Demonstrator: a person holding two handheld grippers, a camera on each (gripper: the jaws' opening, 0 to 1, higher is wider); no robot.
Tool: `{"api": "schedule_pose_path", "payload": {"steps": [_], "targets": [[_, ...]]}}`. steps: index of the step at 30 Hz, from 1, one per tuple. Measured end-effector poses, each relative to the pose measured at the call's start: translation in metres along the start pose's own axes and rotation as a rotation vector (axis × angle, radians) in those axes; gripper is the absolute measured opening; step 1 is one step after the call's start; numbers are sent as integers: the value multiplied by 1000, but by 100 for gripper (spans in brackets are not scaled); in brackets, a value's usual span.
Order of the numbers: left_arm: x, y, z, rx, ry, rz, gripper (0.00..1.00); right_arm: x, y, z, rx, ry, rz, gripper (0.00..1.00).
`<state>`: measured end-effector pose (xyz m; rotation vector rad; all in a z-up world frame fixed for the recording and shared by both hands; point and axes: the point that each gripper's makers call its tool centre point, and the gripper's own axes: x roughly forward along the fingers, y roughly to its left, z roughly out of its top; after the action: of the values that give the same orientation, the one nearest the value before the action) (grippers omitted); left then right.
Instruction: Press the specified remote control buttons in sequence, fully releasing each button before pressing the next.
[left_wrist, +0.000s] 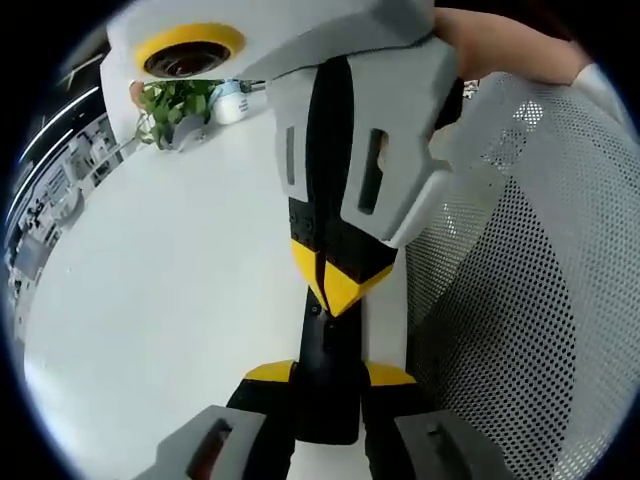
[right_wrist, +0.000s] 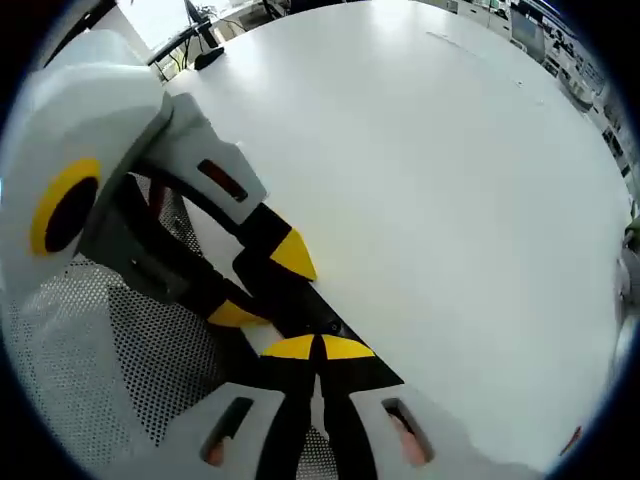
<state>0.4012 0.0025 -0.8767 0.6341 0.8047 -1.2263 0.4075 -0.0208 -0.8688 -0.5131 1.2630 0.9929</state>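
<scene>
The left claw (left_wrist: 329, 375) grips a slim black remote control (left_wrist: 327, 385) over the white bench (left_wrist: 170, 300). The right claw (right_wrist: 318, 347), tips pinched together, presses onto it. A potted green plant (left_wrist: 175, 105) stands far back.

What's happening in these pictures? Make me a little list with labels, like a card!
Place: white table, with a mesh chair beside it
Left gripper: jaws clamped on the sides of a black remote
Right gripper: jaws shut, yellow tips together on top of the remote
Buttons: too hidden to tell which one is pressed
Far away: green plant at the table's far end
</scene>
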Motion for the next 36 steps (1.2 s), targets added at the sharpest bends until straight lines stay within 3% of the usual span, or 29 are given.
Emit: {"api": "schedule_pose_path", "payload": {"steps": [9,20,31,36], "targets": [[1,1,0,4,-4,1,24,0,0,0,35,1,23,0],[0,0,-1,0,0,1,24,-1,1,0,14,-8,30,0],[0,0,0,-6,1,7,25,1,3,0,-153,-18,-7,0],[0,0,0,-4,-2,6,25,0,2,0,-149,-26,-1,0]]}}
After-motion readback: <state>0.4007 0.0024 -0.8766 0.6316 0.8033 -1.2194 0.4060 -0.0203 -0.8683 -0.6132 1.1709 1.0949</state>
